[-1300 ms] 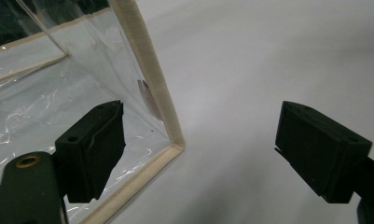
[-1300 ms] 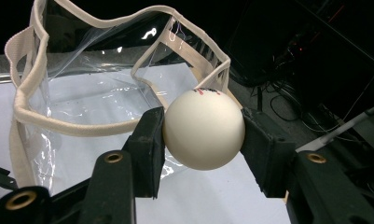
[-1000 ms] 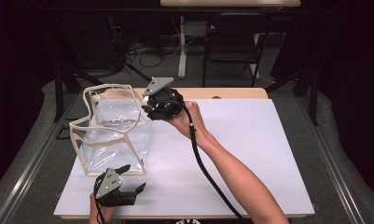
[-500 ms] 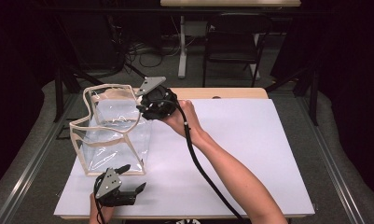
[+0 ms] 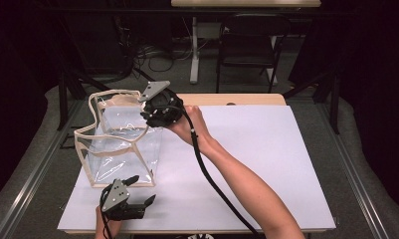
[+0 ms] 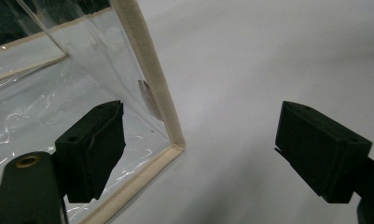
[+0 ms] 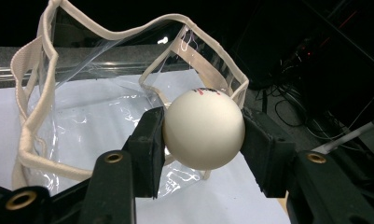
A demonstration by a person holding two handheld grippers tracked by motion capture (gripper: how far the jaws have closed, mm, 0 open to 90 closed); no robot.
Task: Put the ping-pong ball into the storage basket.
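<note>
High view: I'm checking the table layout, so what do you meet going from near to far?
Left gripper → clear bag → right gripper at the bag's rim → chair

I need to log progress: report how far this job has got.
Done: the right gripper is shut on the white ball and holds it at the open top of the clear plastic bag with beige trim. In hand: the carry. Left: dropping the ball in. The left gripper waits open beside the bag's corner.
</note>
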